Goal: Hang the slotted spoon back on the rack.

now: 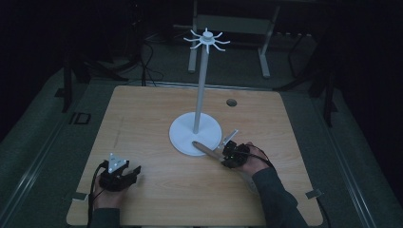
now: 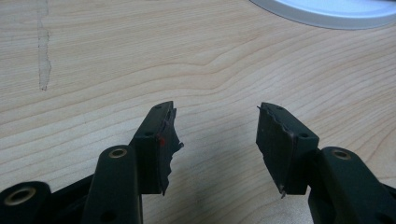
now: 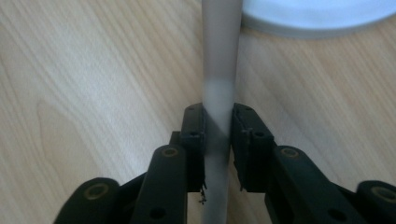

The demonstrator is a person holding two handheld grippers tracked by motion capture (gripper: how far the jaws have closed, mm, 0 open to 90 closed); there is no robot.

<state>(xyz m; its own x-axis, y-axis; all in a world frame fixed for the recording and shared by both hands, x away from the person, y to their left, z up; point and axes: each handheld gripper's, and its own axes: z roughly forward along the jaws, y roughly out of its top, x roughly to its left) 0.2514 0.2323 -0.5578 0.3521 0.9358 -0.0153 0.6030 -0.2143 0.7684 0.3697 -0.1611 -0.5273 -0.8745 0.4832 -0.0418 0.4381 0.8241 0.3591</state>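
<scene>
Right gripper (image 3: 218, 135) pinches a slim grey rod (image 3: 219, 70), possibly a utensil handle, its tip over the white stand base (image 1: 183, 137). Left gripper (image 2: 217, 140) jaws spread, empty.

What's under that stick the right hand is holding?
Bare wooden table under the stick; its far tip overlaps the white stand's base. The right tool hides part of it.

A dim room: grey floor (image 1: 43, 128) surrounds the wooden table (image 1: 142, 123). Beyond the table, a grey metal frame (image 1: 237, 28) and dark cables (image 1: 147, 66).
</scene>
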